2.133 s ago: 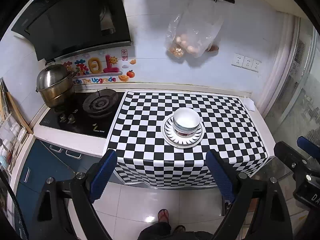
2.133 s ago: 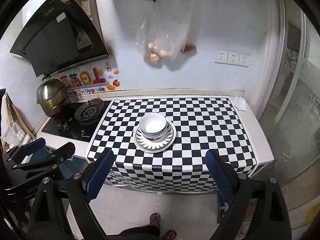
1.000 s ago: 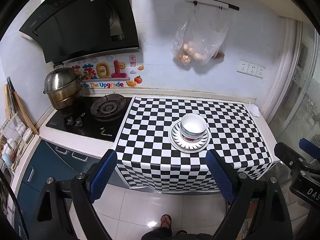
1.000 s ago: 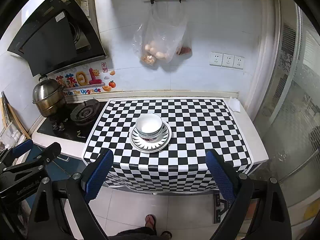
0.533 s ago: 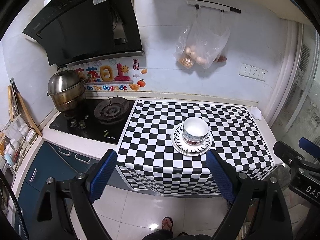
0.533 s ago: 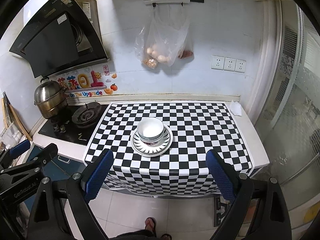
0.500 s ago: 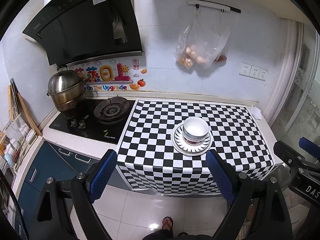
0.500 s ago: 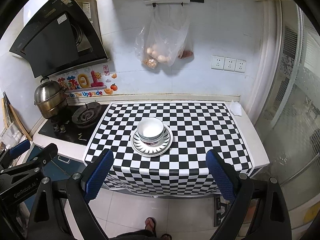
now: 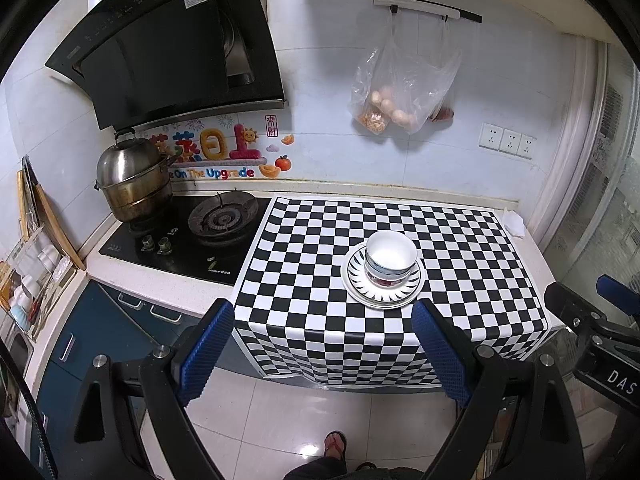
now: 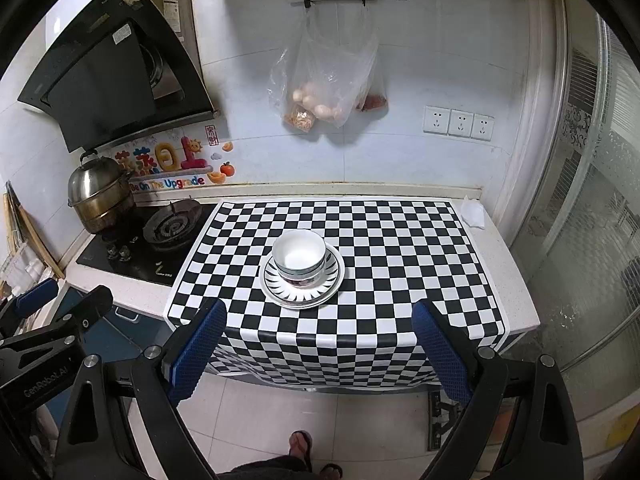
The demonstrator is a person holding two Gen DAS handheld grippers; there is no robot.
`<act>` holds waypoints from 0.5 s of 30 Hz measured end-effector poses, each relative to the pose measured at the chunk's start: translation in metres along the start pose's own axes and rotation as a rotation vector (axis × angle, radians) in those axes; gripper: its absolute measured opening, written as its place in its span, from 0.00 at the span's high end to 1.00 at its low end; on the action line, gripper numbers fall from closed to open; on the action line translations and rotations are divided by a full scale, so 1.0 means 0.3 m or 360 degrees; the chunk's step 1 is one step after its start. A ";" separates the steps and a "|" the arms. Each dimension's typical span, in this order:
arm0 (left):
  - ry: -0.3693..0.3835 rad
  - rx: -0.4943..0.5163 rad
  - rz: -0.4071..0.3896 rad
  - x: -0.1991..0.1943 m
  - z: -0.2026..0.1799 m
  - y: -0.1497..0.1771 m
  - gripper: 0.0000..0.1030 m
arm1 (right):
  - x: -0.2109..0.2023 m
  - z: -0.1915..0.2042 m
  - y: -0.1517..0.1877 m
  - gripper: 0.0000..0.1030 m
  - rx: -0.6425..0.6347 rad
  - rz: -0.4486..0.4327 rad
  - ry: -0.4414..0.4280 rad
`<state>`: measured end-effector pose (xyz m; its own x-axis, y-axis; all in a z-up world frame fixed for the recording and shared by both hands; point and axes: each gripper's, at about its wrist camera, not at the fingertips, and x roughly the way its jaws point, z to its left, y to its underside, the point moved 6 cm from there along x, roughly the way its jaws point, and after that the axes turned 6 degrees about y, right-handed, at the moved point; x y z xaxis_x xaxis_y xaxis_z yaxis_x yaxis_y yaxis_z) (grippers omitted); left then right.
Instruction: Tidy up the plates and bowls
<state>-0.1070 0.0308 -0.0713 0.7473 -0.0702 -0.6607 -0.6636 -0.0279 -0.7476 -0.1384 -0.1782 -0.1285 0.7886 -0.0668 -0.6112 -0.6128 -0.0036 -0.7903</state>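
Stacked white bowls (image 9: 390, 258) (image 10: 299, 259) sit on a striped plate (image 9: 383, 295) (image 10: 303, 294) in the middle of the checkered counter mat (image 9: 312, 272) (image 10: 400, 264). My left gripper (image 9: 322, 350) is open and empty, held back from the counter's front edge above the floor. My right gripper (image 10: 320, 350) is open and empty, also back from the edge. Each gripper shows at the side of the other's view.
A gas hob (image 9: 192, 236) with a steel pot (image 9: 130, 184) lies left of the mat. A range hood (image 9: 168, 52) hangs above it. A plastic bag of food (image 9: 400, 92) hangs on the wall. A crumpled tissue (image 10: 472, 212) lies at the counter's right end.
Both grippers have drawn back and up from the counter, so the bowl stack looks smaller and farther. The bowls and plate have not moved.
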 end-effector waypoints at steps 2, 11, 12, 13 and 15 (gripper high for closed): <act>-0.0005 0.0000 0.0002 0.001 0.000 0.000 0.12 | -0.001 0.000 0.000 0.07 0.0001 -0.0002 0.0000; -0.0017 -0.0002 0.0028 0.009 0.004 0.024 0.12 | 0.019 -0.008 0.014 0.07 -0.0002 0.0018 -0.0006; -0.0018 -0.0001 0.0034 0.011 0.005 0.027 0.12 | 0.023 -0.010 0.017 0.07 -0.0004 0.0021 -0.0006; -0.0018 -0.0001 0.0039 0.015 0.005 0.028 0.12 | 0.027 -0.010 0.019 0.07 -0.0005 0.0026 -0.0007; -0.0018 -0.0003 0.0050 0.023 0.008 0.029 0.12 | 0.034 -0.012 0.023 0.07 -0.0007 0.0035 -0.0011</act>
<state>-0.1076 0.0324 -0.0826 0.7262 -0.0596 -0.6849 -0.6870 -0.0280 -0.7261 -0.1347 -0.1825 -0.1401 0.7754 -0.0602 -0.6286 -0.6301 -0.0068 -0.7765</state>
